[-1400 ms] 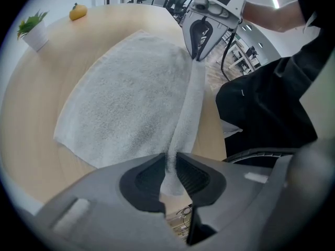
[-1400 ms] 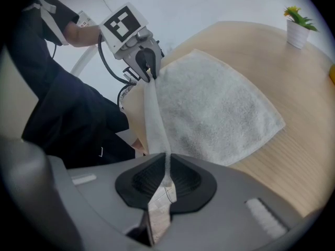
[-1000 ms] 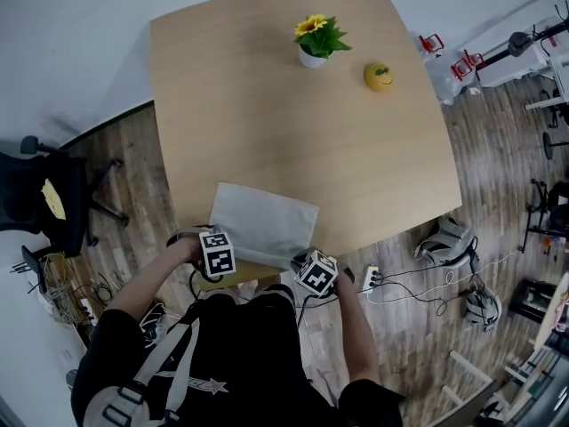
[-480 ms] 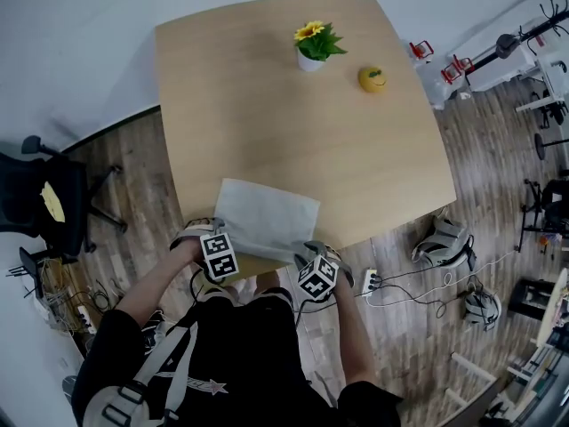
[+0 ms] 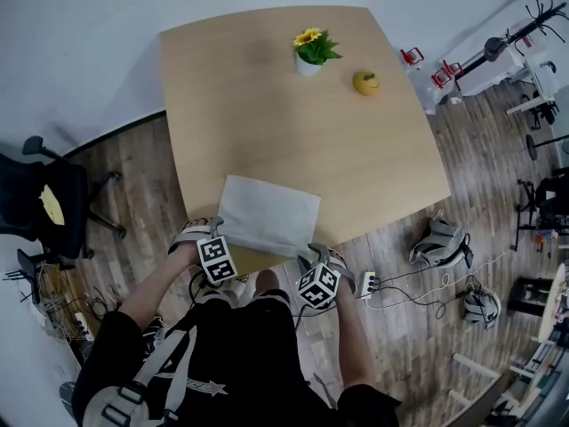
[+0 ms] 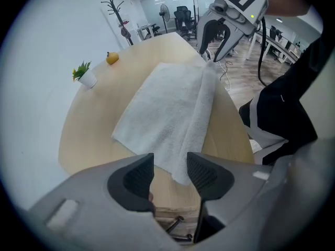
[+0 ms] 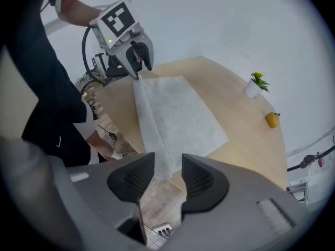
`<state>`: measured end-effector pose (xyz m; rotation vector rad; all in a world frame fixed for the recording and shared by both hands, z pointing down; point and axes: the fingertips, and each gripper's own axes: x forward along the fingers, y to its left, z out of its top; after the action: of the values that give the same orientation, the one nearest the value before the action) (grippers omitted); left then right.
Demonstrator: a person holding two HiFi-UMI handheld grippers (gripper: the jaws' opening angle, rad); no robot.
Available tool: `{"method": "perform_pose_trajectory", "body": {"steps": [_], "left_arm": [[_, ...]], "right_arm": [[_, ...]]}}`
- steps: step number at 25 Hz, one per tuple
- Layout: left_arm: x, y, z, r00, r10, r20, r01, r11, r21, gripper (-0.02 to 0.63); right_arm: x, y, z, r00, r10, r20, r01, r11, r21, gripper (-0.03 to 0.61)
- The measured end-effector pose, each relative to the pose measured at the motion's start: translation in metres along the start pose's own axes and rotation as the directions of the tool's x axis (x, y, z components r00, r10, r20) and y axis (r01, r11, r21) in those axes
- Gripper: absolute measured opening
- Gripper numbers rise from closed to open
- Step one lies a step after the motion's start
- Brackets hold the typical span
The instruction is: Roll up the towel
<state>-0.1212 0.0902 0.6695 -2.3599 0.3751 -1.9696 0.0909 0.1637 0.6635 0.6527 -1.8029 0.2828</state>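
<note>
A pale grey towel (image 5: 267, 223) lies flat on the wooden table (image 5: 293, 132) at its near edge. Its near side is turned over into a narrow fold (image 6: 205, 101), which also shows in the right gripper view as a strip (image 7: 149, 120). My left gripper (image 6: 170, 175) hovers over the towel's left near corner. Its jaws have just been opening and stand apart, with the corner below the gap and not pinched. My right gripper (image 7: 166, 174) hangs over the right near corner. Its jaws have likewise just been opening, and nothing is pressed between them.
A potted sunflower (image 5: 308, 50) and a yellow fruit (image 5: 365, 82) stand at the table's far side. A black office chair (image 5: 44, 207) is on the floor to the left. Cables and a power strip (image 5: 369, 281) lie on the floor at the right, beside the person's body.
Both grippers have let go of the towel's near edge, opened, and lifted slightly back toward the person. The folded edge stays on the table.
</note>
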Motion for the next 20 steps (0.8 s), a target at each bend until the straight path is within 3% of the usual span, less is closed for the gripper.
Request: {"method": "perform_pose_trajectory", "body": {"steps": [9,20], "left_arm": [[-0.005,-0.028,-0.009,1.000,-0.013,0.011,0.013,1.000,0.021,0.198],[0.011,-0.057,0.008,0.998,-0.058,0.025,0.057,0.997,0.056,0.169]], "right_arm": [[0.006,0.038,0.000,1.000,0.022,0.005,-0.022,1.000,-0.020,0.158],[0.022,0.046,-0.008,0.999,0.041,0.010,-0.041,0.998,-0.037,0.155]]}}
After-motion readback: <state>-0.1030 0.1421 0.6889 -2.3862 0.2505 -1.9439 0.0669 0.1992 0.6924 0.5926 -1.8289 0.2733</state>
